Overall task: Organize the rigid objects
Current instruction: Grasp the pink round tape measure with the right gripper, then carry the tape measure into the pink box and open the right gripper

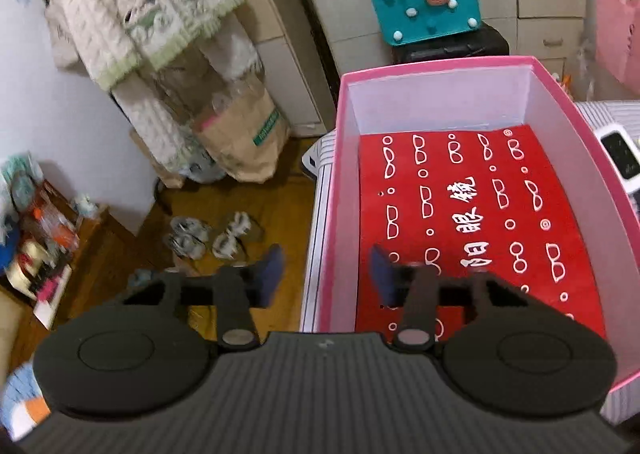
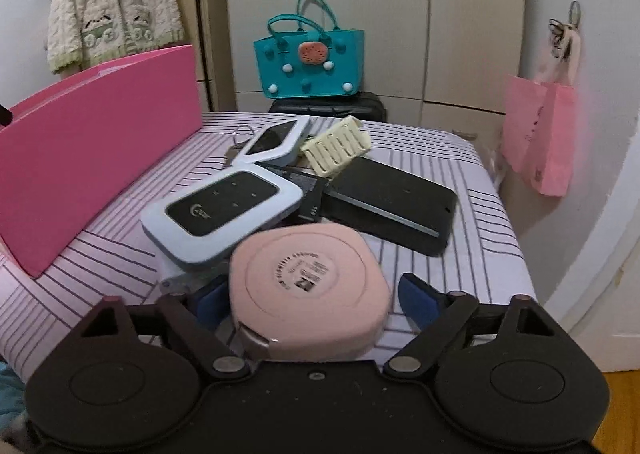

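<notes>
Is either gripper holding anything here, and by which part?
Left gripper straddles the pink box's side wall near its close end; contact unclear. Right gripper flanks the pink round case; the right pad stands clear, so no grip.

Pink box (image 1: 624, 190), red glasses-patterned liner (image 1: 480, 214), striped cloth (image 2: 460, 158)

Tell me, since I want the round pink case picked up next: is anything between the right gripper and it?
Nothing visible. The pink case already sits between the right gripper fingers, on top of the pile. The white device lies just beyond it, not in the way.
</notes>
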Demonstrator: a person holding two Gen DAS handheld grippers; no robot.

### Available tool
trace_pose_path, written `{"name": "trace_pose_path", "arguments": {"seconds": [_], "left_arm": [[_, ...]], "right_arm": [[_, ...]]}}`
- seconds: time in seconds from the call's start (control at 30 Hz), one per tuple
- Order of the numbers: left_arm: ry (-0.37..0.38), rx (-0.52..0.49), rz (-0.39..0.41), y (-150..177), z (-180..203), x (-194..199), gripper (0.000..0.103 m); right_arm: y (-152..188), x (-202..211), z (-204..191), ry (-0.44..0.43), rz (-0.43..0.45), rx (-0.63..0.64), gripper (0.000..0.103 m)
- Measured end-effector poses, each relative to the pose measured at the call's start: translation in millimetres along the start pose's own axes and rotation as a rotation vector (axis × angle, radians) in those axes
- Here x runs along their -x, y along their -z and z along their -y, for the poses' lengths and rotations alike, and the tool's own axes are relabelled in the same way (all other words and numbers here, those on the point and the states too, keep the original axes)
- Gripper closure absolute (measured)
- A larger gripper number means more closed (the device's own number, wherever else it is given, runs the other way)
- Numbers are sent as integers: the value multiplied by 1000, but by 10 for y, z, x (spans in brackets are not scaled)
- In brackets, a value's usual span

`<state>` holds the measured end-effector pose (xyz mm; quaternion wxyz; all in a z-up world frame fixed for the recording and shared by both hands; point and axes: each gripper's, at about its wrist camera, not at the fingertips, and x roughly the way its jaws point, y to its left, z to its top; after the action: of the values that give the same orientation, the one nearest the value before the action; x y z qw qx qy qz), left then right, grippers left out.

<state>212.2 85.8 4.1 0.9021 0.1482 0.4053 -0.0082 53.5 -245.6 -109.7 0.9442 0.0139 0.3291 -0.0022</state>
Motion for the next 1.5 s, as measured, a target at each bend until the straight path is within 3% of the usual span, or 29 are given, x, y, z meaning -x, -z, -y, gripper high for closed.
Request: {"name": "trace_pose_path", "arguments": {"seconds": [0.03,0.33,0.47,0.63,0.8,0.93,1.17,1.33,1.5], "left_arm": [[0,20,-4,-4,-52,-15,83],[154,65,-71,71,-180,-204,84],[166,54,-51,145,-246,-195,96],[257,104,-79,201,-397,-197,97],[267,101,-62,287,-390,-202,100],[284,111,-39,307,-445,-166,101],[360,91,-63,287,-480,-203,96],[392,113,-69,295,-551,-244,95],[389,79,-70,276,-513,-252,95]], "right_arm": [[-34,12,12,0,-8,-19,24],[-104,171,55,82,10,-97,24],[-271,311,-30,64,40,-106,24],[-717,519,-361,-101,119,-49,24],[-1295,532,-881,-321,133,21,24],[-1752,129,-1351,-488,-2,1,24],[-2162,-694,-2135,-563,-240,8,24],[-2145,-1143,-2464,-514,-324,24,24],[-2064,-1410,-2673,-430,-337,110,24]]}}
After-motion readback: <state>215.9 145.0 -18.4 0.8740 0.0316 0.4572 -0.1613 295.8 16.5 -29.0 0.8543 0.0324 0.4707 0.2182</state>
